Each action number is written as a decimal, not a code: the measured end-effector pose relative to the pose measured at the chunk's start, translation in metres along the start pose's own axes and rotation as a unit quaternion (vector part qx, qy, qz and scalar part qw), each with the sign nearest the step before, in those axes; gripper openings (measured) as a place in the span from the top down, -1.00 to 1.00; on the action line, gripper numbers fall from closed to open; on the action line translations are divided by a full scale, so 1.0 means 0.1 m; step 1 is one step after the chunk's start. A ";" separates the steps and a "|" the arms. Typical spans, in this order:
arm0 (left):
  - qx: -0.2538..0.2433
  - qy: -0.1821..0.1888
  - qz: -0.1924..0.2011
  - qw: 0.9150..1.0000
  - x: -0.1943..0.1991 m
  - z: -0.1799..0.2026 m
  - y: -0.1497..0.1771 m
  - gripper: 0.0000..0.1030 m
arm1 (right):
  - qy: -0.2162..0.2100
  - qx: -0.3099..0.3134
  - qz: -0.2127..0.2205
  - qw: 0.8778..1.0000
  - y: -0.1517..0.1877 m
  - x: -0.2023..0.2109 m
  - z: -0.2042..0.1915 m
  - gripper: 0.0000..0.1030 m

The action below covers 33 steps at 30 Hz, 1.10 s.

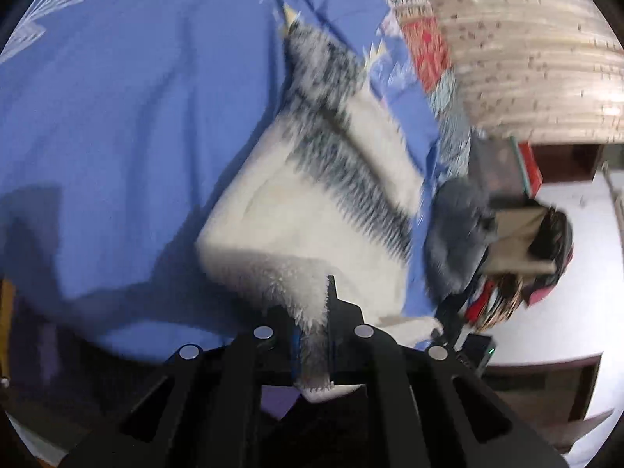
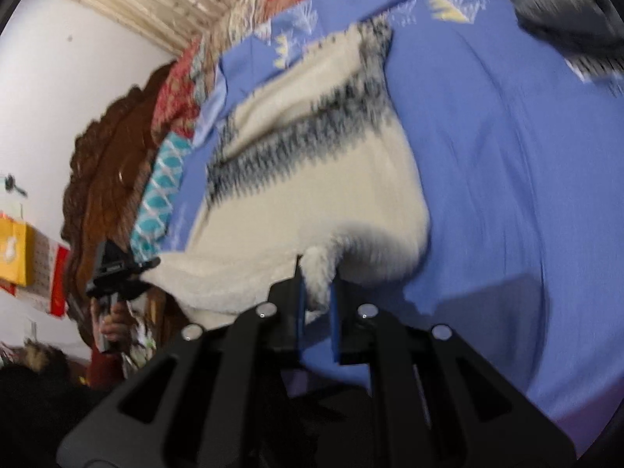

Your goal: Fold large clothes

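A fluffy cream sweater (image 1: 312, 218) with dark grey zigzag bands lies on a blue bedsheet (image 1: 128, 124). My left gripper (image 1: 312, 312) is shut on a lower corner of the sweater and lifts it off the sheet. In the right wrist view the same sweater (image 2: 312, 179) stretches away over the sheet (image 2: 507, 195). My right gripper (image 2: 318, 292) is shut on the other lower corner. The left gripper (image 2: 117, 273), held in a hand, shows at the left, with the sweater's hem stretched between the two grippers.
A grey garment (image 1: 456, 230) lies at the bed's edge, also at the top right in the right wrist view (image 2: 565, 4). Patterned quilts (image 2: 171, 124) and a carved wooden headboard (image 2: 105, 179) lie beyond. Bags and clutter (image 1: 522, 257) stand beside the bed.
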<state>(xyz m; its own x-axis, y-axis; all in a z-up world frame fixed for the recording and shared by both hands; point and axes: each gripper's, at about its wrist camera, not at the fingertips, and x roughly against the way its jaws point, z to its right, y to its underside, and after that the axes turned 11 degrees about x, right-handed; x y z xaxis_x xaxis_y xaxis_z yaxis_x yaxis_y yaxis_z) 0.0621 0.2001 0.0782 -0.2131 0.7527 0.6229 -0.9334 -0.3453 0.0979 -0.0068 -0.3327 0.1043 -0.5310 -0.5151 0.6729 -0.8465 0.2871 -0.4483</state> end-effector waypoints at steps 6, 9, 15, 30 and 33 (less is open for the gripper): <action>0.039 -0.055 0.010 0.998 -0.46 0.37 -0.87 0.21 | 0.064 -0.092 0.056 0.992 -0.93 -0.60 0.64 0.21; 0.084 -0.111 0.013 0.990 -0.66 0.31 -1.14 0.21 | 0.116 -0.134 0.067 0.982 -1.02 -0.72 0.80 -0.11; 0.035 -0.111 0.005 0.993 -0.70 0.51 -1.14 0.17 | 0.087 0.103 0.074 0.988 -0.97 -0.77 -0.38 -0.11; 0.048 -0.068 0.022 0.996 -0.27 0.44 -1.31 0.00 | 0.089 0.142 -0.003 0.986 -1.22 -2.14 -0.95 -0.04; -0.010 -0.106 0.063 0.992 -0.04 0.54 -1.20 -0.09 | 0.041 0.196 0.006 0.980 -1.10 -1.86 -1.15 -0.04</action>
<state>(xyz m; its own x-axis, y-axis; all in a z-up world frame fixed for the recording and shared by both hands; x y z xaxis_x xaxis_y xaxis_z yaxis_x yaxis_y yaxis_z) 0.1905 0.2086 0.1057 -0.2662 0.5689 0.7781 -0.9091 -0.4166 -0.0063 0.1809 -0.1757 0.0966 -0.5562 -0.4430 0.7032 -0.7688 -0.0470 -0.6377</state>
